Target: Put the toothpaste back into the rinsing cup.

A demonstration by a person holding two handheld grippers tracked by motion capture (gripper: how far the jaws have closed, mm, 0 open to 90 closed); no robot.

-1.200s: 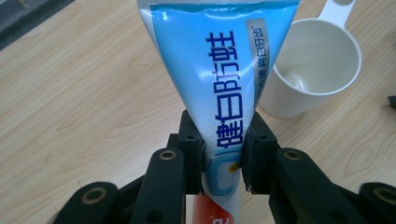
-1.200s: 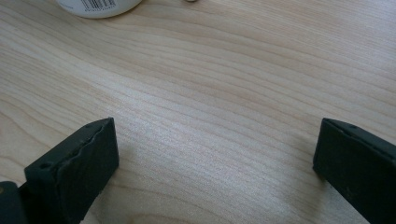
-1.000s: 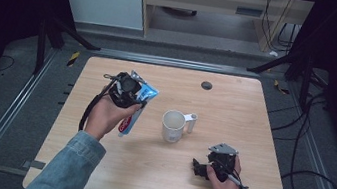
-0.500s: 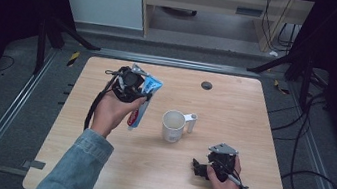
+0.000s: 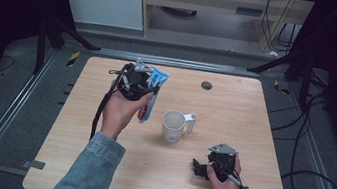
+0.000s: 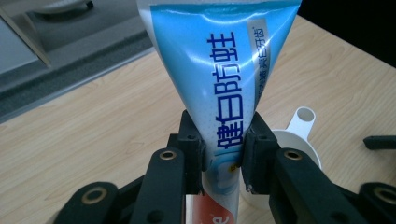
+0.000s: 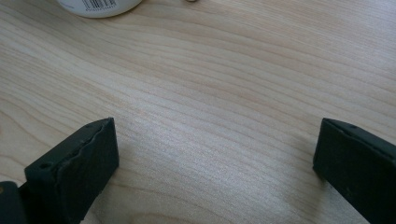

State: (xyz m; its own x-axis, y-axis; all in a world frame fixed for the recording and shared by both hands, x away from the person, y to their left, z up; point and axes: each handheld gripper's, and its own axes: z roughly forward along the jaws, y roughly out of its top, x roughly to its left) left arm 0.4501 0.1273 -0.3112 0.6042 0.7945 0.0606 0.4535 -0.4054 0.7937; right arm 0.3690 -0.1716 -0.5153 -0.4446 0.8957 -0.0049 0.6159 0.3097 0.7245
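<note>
Toothpaste tube (image 6: 224, 93) is pinched by the left gripper (image 6: 223, 154) toward the table's (image 5: 254, 117) far-left corner; right gripper (image 7: 215, 158), jaws spread, rests near its front edge.

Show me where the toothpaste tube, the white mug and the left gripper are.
toothpaste tube (image 6: 219, 70), left gripper view, on its blue printed body.
white mug (image 5: 171, 131), high view, on its outer wall.
left gripper (image 6: 223, 154), left gripper view, midway between the fingertips clamping the tube.
</note>
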